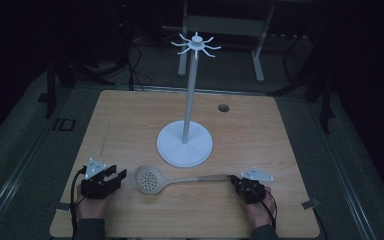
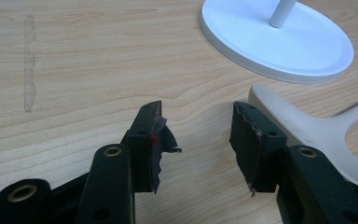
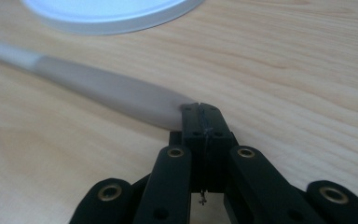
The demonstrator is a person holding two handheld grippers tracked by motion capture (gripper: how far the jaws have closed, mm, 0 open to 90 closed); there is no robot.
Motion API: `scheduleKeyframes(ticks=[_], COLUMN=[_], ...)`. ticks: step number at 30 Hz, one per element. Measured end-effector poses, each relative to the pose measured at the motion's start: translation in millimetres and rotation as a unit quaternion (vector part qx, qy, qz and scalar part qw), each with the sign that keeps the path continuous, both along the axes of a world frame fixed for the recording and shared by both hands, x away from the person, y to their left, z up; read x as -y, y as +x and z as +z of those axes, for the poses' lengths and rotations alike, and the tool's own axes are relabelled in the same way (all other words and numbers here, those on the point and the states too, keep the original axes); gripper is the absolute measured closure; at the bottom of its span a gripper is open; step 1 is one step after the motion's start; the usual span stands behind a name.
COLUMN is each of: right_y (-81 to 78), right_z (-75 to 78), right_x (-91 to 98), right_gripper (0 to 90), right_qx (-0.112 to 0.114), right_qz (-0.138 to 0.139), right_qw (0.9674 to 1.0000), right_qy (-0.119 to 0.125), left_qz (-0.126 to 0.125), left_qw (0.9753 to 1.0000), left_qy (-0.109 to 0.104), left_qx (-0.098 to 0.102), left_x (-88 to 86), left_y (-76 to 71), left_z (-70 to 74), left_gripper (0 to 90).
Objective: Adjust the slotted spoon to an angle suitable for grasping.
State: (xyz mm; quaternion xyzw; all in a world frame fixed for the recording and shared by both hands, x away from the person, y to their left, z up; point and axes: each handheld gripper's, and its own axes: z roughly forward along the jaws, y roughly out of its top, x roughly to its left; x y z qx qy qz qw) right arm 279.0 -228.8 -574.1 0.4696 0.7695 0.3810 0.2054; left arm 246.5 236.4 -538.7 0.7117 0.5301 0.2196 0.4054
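Note:
A pale slotted spoon (image 1: 150, 179) lies flat on the wooden table (image 1: 125, 125), its handle running right. My right gripper (image 1: 233, 178) is shut with its jaws pressed together, and its tip touches the end of the handle (image 3: 107, 91); nothing sits between the pads of the right gripper (image 3: 200, 112). My left gripper (image 1: 117, 172) rests open just left of the spoon's bowl. In the left gripper view its jaws (image 2: 198, 128) stand wide with bare table between them, and the spoon (image 2: 303, 128) lies by the right jaw.
A white hook stand (image 1: 185, 142) with a round base and a tall pole topped by curved hooks (image 1: 196, 45) stands at the table's middle, just behind the spoon. A small round hole (image 1: 223, 107) is at the back right. Dark floor and frames surround the table.

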Motion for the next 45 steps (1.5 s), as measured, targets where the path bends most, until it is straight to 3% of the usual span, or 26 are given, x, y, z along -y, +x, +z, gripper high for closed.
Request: scheduleKeyframes(ticks=[13,27,37,45], right_y=[17.5,12.5,9.8,7.9], right_z=[-0.7,-0.3,-1.3,-1.2], right_x=[-0.5,-21.5,-36.1,-46.5], right_gripper=[90.0,90.0,90.0,88.9], right_qx=[-0.021,-0.029,-0.026,-0.022], right_qz=[-0.033,0.007,0.049,0.061], right_qw=[0.999,0.9992,0.998,0.9975], right_qy=[0.023,0.028,0.03,0.028], left_qz=[0.002,0.006,-0.016,-0.029], left_qw=[1.0,0.9997,0.9996,0.9992], left_qy=[-0.005,-0.015,-0.008,-0.007], left_qx=[0.002,0.018,0.023,0.026], left_x=[-0.9,-6.3,-1.1,3.1], left_y=[0.4,-2.5,-2.0,-2.4], left_z=[0.9,10.0,17.6,21.6], left_gripper=[54.4,54.4,54.1,54.0])
